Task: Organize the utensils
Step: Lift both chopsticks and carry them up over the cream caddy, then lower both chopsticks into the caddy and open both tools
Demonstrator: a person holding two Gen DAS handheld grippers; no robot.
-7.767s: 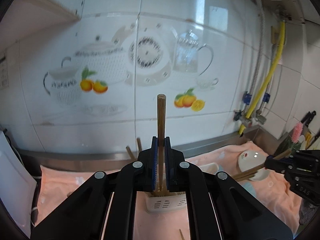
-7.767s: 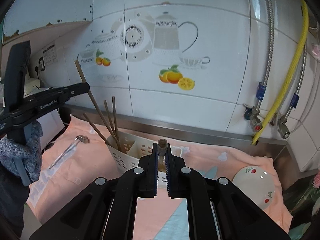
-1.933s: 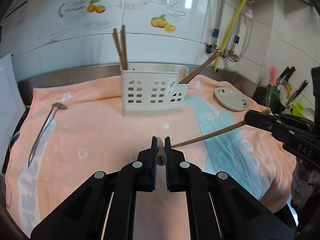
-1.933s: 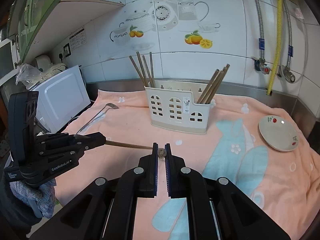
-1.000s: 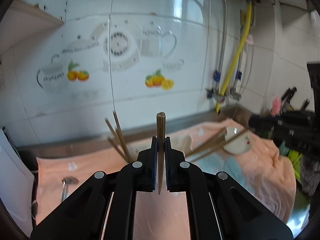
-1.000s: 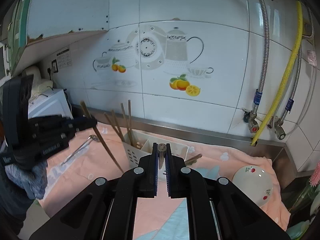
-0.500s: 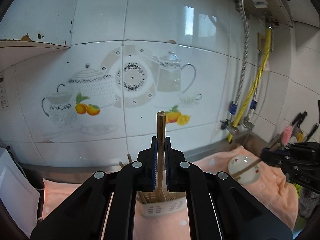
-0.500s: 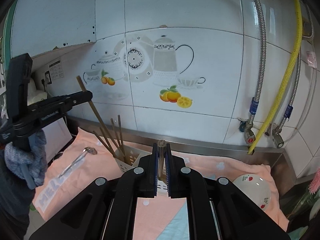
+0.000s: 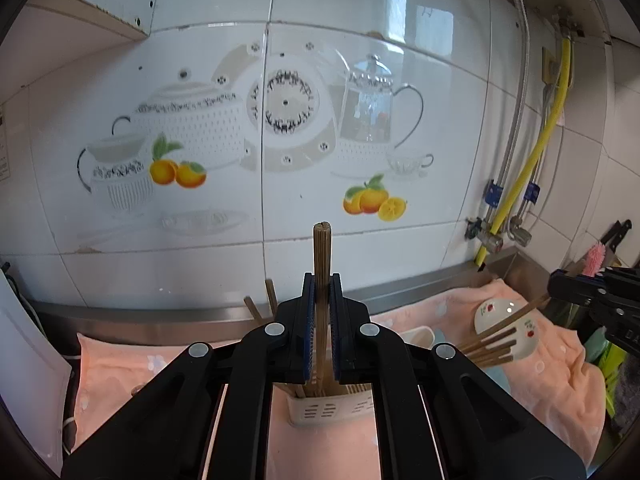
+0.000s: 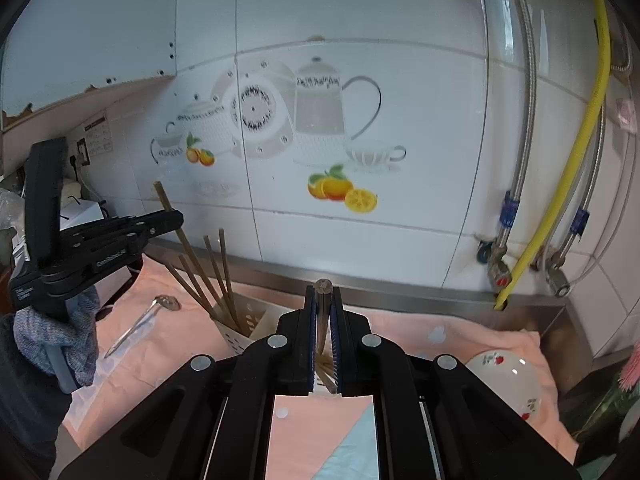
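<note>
White kitchen tiles with teapot and orange decals sit behind a bench [image 10: 460, 332] covered in a peach towel. Both grippers are clamped on a chopstick each: the left gripper [image 9: 322, 312] pinches its chopstick [image 9: 322, 252] around mid-length, nearly upright over the left side of the white holder [image 9: 320, 410], and the right gripper [image 10: 323, 320] has its chopstick [image 10: 322, 292] above the right side. Sticks like these should be light, stiff and a bit slick, so a grip near the middle seems best against twisting. More chopsticks [image 10: 208, 280] lean in the holder; a spoon [image 10: 140, 326] lies on the towel.
</note>
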